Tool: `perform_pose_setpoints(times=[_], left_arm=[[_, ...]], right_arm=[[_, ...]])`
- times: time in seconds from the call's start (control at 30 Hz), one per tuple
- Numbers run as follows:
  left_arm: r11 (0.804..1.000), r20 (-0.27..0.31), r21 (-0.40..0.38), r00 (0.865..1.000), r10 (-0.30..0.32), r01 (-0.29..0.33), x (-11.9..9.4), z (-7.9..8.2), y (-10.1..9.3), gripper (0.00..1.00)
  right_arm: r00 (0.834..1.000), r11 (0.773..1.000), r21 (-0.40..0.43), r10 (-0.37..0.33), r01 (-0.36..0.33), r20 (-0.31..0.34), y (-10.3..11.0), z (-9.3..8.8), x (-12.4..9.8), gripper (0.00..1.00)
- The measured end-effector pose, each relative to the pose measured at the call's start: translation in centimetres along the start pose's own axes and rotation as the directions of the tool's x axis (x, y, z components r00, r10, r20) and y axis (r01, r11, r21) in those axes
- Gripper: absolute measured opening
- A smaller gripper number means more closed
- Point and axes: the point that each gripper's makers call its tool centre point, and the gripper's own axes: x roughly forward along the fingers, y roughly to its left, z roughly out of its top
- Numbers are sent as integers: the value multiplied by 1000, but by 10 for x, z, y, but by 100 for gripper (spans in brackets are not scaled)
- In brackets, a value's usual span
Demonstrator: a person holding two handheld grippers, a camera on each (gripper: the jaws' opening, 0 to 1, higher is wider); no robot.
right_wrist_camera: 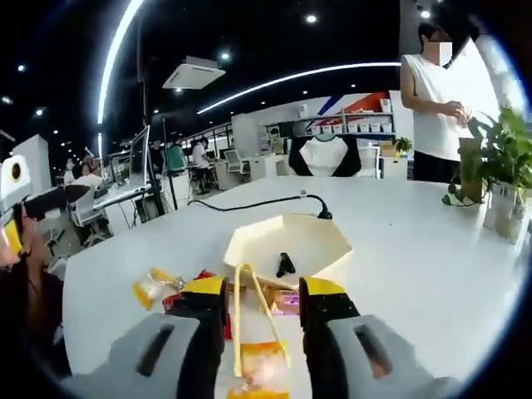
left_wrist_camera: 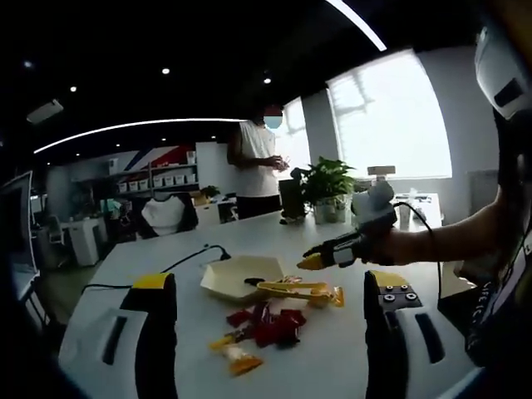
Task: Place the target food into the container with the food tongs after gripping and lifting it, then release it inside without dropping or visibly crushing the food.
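In the left gripper view the left tongs [left_wrist_camera: 270, 312] stand wide apart at the bottom of the frame, released and holding nothing, hanging back over the white surface [left_wrist_camera: 150, 266], probably to leave room for the other hand. In the lower centre lies the heap of red packets [left_wrist_camera: 270, 326] with an orange packet [left_wrist_camera: 243, 362] below it; these are likely the target food, still out on the surface and not in the container [left_wrist_camera: 237, 277], which sits just above them in the middle of the frame. The yellow food tongs [left_wrist_camera: 301, 288] rest across the packets at the container's right edge, and the right tongs come in from the right of the frame toward them.

In the right gripper view the right tongs [right_wrist_camera: 262, 303] straddle the food tongs at the bottom centre, seemingly lined up to squeeze them (whether the pads already touch the arms I cannot tell). A small dark item [right_wrist_camera: 285, 264] lies inside the container
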Motion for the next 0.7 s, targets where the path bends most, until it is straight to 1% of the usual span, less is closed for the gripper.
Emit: perform_pose_setpoints(times=[0.07, 0.1, 0.13, 0.17, 0.2, 0.23, 0.27, 0.3, 0.37, 0.47, 0.5, 0.53, 0.57, 0.63, 0.67, 0.7], left_arm=[[1000, 3, -2, 1000, -1, 1, 0, 0, 0, 99], [1000, 3, -4, 1000, 1, -1, 0, 0, 0, 99], [1000, 4, -4, 1000, 2, -2, 0, 0, 0, 99], [1000, 7, -5, 1000, 0, 0, -1, 1, 0, 99], [1000, 8, -6, 1000, 0, 0, -2, 0, 0, 99], [1000, 8, -7, 1000, 3, -3, -2, 0, 0, 99], [1000, 8, -7, 1000, 4, -4, -3, 0, 1, 99], [1000, 9, -11, 1000, 9, -9, -4, -1, 2, 99], [1000, 7, -20, 1000, 9, -9, -6, -3, 3, 99], [1000, 5, -17, 1000, 11, -11, -8, -4, 4, 99], [1000, 5, -19, 1000, 11, -11, -9, -4, 5, 99], [1000, 4, -23, 1000, 10, -10, -9, -5, 5, 99], [1000, 4, -23, 1000, 10, -9, -9, -6, 5, 99], [1000, 2, -22, 1000, 8, -8, -10, -7, 5, 99], [1000, 1, -23, 1000, 7, -7, -10, -7, 4, 98], [1000, 1, -25, 1000, 6, -6, -10, -7, 4, 98]], right_arm=[[998, 999, -36, 29, -31, -52, 6, 0, 4, 47], [993, 997, -45, 52, -57, -105, 11, -1, 8, 49], [989, 997, -50, 59, -66, -133, 13, 0, 10, 49], [972, 994, -74, 64, -83, -225, 16, -6, 12, 50], [965, 992, -91, 67, -93, -254, 17, -5, 14, 51], [961, 989, -109, 71, -103, -266, 18, -3, 18, 51], [949, 989, -96, 78, -113, -307, 21, -6, 18, 51], [925, 987, -85, 97, -137, -367, 23, -10, 21, 51], [913, 989, -57, 103, -136, -395, 24, -10, 24, 51], [898, 986, -78, 98, -145, -429, 22, -8, 27, 47], [888, 985, -78, 101, -151, -449, 21, -9, 29, 47], [874, 984, -80, 103, -159, -475, 20, -12, 27, 46], [870, 985, -83, 95, -153, -485, 18, -12, 29, 45], [849, 985, -87, 82, -149, -522, 16, -16, 30, 44], [832, 985, -78, 85, -152, -548, 15, -22, 29, 44], [821, 986, -69, 86, -151, -564, 15, -24, 29, 44]])
